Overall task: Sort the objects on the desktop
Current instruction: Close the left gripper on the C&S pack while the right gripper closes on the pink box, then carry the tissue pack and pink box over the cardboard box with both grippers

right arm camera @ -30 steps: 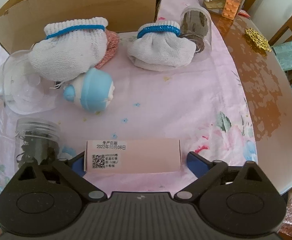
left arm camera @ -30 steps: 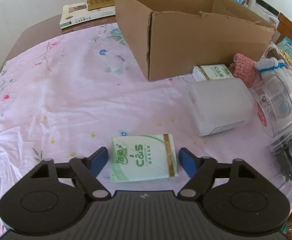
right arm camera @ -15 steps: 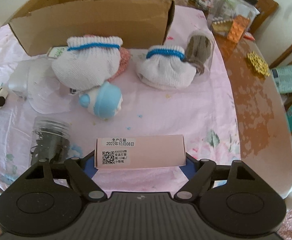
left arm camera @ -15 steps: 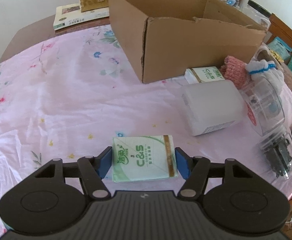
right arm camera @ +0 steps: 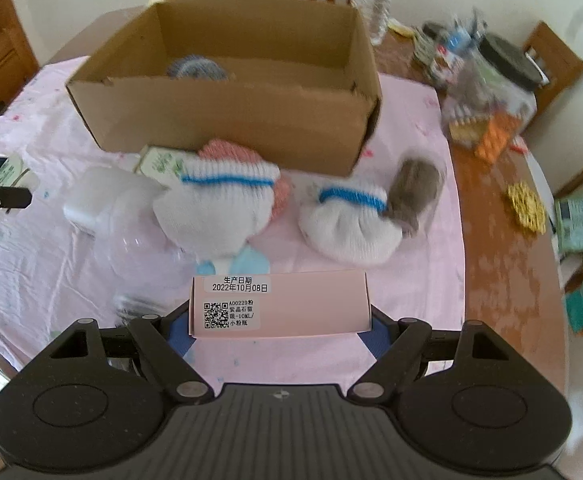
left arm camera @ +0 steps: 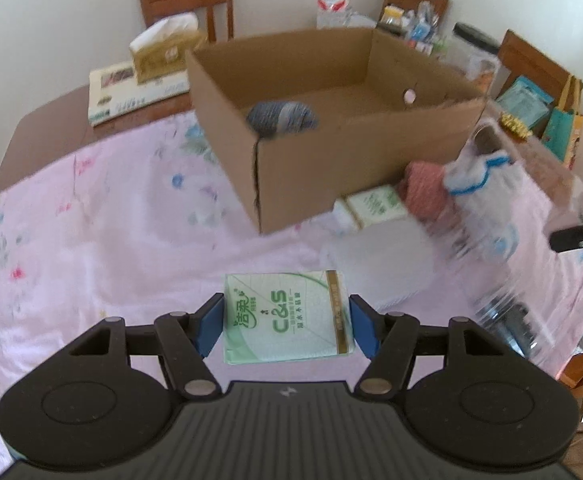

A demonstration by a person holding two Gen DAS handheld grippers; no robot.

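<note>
two grippers each hold something above the pink flowered tablecloth [left arm camera: 103, 240]. the left gripper [left arm camera: 287, 326] has its blue pads pressed against both short sides of a green and white tissue pack [left arm camera: 285, 318], which is lifted clear of the cloth. the right gripper [right arm camera: 279, 320] is clamped on a pale pink carton [right arm camera: 279, 304] bearing a white date label and a qr code, its ends seated between the blue pads. toward the far edge of the cloth stands an open cardboard box [left arm camera: 331, 140], and a blue-grey ball of yarn [left arm camera: 281, 118] lies inside it near its left wall. just in front of the box's near wall lie a second tissue pack [left arm camera: 375, 206], a pink knitted piece [right arm camera: 227, 150], and two white knitted items with blue bands [right arm camera: 215, 200], the right one touching a clear jar of dark contents [right arm camera: 413, 192] lying on its side. a translucent white container [right arm camera: 99, 196] lies near the cloth's left edge in the right wrist view. past the cloth's far left corner, on bare wood, a tissue box [left arm camera: 163, 54] sits on a book [left arm camera: 131, 90].
</note>
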